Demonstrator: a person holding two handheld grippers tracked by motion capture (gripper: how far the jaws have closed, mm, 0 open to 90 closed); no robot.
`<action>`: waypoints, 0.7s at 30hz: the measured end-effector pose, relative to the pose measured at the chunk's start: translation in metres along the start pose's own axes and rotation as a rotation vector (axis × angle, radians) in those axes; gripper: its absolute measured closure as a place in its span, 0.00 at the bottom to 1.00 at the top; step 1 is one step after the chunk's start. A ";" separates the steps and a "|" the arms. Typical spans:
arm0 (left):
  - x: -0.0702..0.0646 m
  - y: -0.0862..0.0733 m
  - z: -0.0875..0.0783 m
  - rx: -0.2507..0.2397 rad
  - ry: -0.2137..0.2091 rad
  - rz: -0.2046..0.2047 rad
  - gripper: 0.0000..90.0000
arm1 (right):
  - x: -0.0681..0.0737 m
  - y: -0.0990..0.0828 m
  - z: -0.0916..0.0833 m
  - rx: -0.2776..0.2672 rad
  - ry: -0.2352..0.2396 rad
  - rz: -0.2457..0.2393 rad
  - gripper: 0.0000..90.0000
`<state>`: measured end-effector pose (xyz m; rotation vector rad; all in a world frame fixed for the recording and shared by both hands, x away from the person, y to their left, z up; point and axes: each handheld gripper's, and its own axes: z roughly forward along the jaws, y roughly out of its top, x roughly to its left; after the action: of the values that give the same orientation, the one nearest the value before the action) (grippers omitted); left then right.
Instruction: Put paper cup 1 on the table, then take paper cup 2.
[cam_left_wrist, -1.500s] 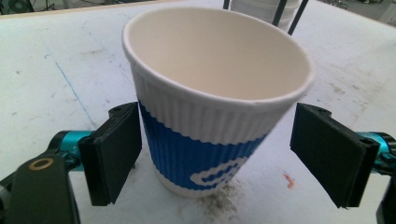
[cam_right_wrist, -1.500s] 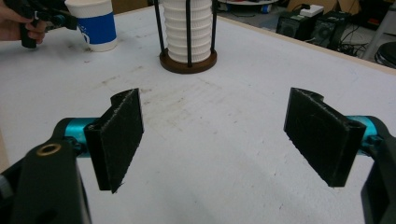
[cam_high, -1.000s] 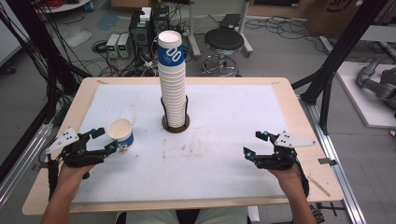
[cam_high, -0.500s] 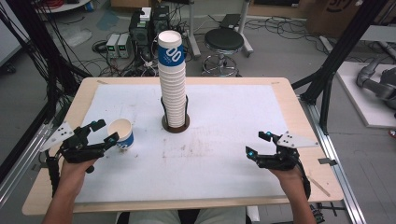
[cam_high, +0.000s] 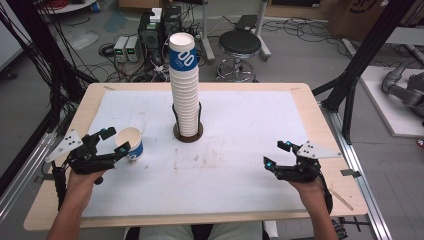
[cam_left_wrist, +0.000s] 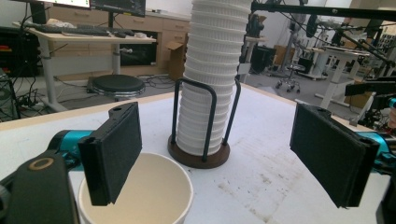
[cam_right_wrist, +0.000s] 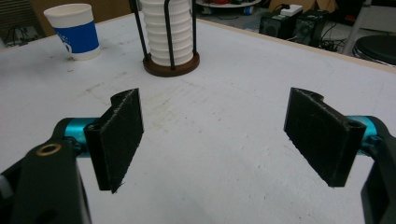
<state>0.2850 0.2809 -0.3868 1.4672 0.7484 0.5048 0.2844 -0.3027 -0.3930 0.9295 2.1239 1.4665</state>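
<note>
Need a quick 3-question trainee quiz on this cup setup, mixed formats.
1. True or false: the left tool is clamped on the single cup.
2. The cup stack stands in: A) a wire holder on a round base, B) a cardboard box, C) a bowl.
3. Which tool is nearer the single cup?

Key: 1. False: jaws wide, one pad above its rim. 2. A. 3. The left; the right tool has only bare table between its jaws.

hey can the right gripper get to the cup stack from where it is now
Probably yes. The right gripper has open jaws, and only bare white mat lies between it and the cup stack. The loose cup and left gripper sit on the far side, out of its path.
</note>
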 end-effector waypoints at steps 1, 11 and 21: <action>0.000 0.000 0.001 0.002 -0.003 0.003 0.19 | -0.001 0.000 0.000 -0.003 -0.006 0.002 0.23; -0.005 0.002 0.004 0.002 -0.024 0.020 0.19 | -0.001 0.000 0.001 -0.005 -0.002 0.003 0.23; -0.019 -0.002 0.015 0.019 -0.053 0.050 0.19 | 0.001 0.005 0.002 -0.010 0.025 0.019 0.22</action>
<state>0.2827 0.2570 -0.3867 1.5146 0.6778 0.4964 0.2861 -0.2999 -0.3892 0.9345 2.1291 1.5040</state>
